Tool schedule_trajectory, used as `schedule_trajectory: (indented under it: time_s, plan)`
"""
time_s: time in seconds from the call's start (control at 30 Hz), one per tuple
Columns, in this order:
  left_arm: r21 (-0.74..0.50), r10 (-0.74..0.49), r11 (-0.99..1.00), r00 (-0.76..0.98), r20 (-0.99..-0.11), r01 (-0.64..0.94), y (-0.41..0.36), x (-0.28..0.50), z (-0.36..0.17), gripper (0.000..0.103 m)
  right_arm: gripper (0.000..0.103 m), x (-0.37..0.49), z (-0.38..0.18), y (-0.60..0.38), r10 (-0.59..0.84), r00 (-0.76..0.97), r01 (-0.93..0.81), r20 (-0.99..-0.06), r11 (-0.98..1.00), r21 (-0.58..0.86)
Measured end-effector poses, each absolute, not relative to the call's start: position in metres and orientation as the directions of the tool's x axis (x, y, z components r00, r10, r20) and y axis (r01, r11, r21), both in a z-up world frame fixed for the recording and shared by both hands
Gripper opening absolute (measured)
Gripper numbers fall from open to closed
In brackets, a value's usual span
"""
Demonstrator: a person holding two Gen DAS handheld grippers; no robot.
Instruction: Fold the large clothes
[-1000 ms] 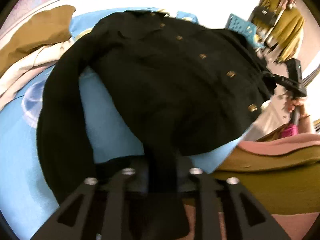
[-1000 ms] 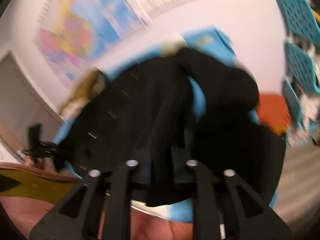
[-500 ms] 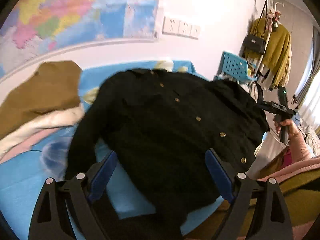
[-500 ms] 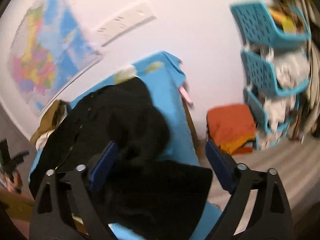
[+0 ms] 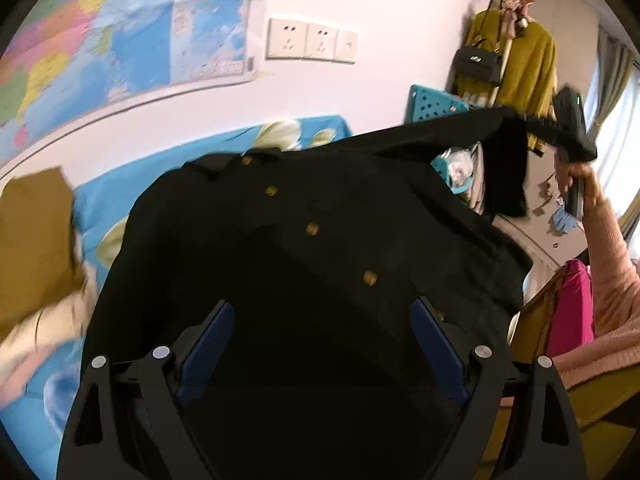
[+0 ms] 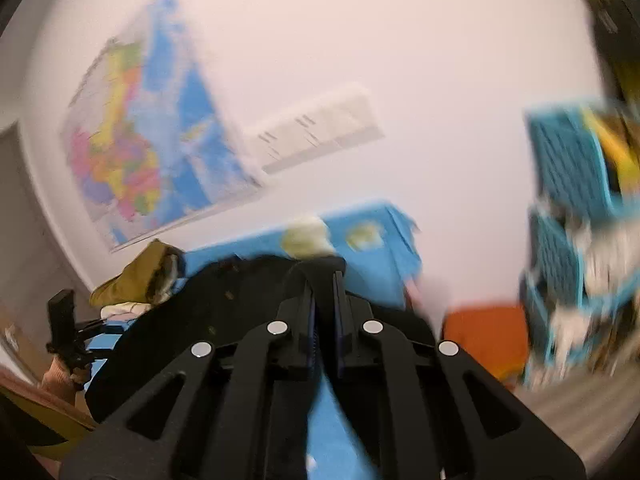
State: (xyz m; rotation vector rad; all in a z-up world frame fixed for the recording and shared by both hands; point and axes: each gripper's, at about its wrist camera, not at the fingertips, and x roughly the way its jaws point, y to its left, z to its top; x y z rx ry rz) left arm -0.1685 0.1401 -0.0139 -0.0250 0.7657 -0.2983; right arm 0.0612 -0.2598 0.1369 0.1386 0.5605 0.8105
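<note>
A black jacket [image 5: 320, 240] with gold buttons lies front-up on the blue bedsheet [image 5: 112, 196]. My left gripper [image 5: 320, 304] hovers over its lower part, open, blue pads wide apart with nothing pinched between them. At the upper right of the left wrist view, my right gripper [image 5: 540, 124] holds one black sleeve [image 5: 460, 128] stretched up off the bed. In the blurred right wrist view the right gripper [image 6: 324, 276] is shut on that sleeve [image 6: 318, 264], with the jacket's body [image 6: 208, 320] below and the left gripper [image 6: 92, 326] at the far left.
A brown garment [image 5: 32, 240] and cream cloth lie at the bed's left. Teal baskets [image 6: 572, 168] and an orange cloth [image 6: 484, 332] stand right of the bed. A mustard coat [image 5: 524, 64] hangs on a rack. A person's pink sleeve [image 5: 608, 272] is at right.
The left gripper let go of the black cloth, opened and rose. The right gripper opened, then shut on the sleeve and lifted it high.
</note>
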Motion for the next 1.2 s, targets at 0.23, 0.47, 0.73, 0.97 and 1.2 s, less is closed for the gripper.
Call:
schedule_trajectory:
  time_s: [0.23, 0.47, 0.73, 0.97, 1.2]
  plan:
    - [-0.179, -0.361, 0.928, 0.678, -0.641, 0.326, 0.137, -0.140, -0.010, 0.086, 0.009, 0.047, 0.137, -0.086, 0.759, 0.289, -0.866, -0.584, 0.468, 0.179]
    - [-0.230, -0.375, 0.926, 0.656, -0.655, 0.300, 0.147, -0.123, -0.021, 0.086, 0.071, 0.031, 0.057, -0.010, 0.692, 0.089, -0.902, -0.716, 0.362, 0.237]
    - [-0.262, -0.417, 0.906, 0.598, -0.685, 0.331, 0.142, -0.109, -0.038, 0.087, 0.083, 0.046, 0.031, -0.095, 0.677, 0.241, -0.770, -0.695, 0.570, 0.288]
    - [-0.259, -0.423, 0.899, 0.555, -0.716, 0.352, 0.128, -0.097, -0.045, 0.087, 0.012, 0.044, -0.005, -0.076, 0.604, 0.222, -0.784, -0.766, 0.577, 0.228]
    - [-0.321, -0.445, 0.895, 0.568, -0.692, 0.311, 0.145, -0.095, -0.042, 0.087, 0.011, -0.018, 0.071, -0.084, 0.808, 0.114, -0.866, -0.578, 0.366, 0.341]
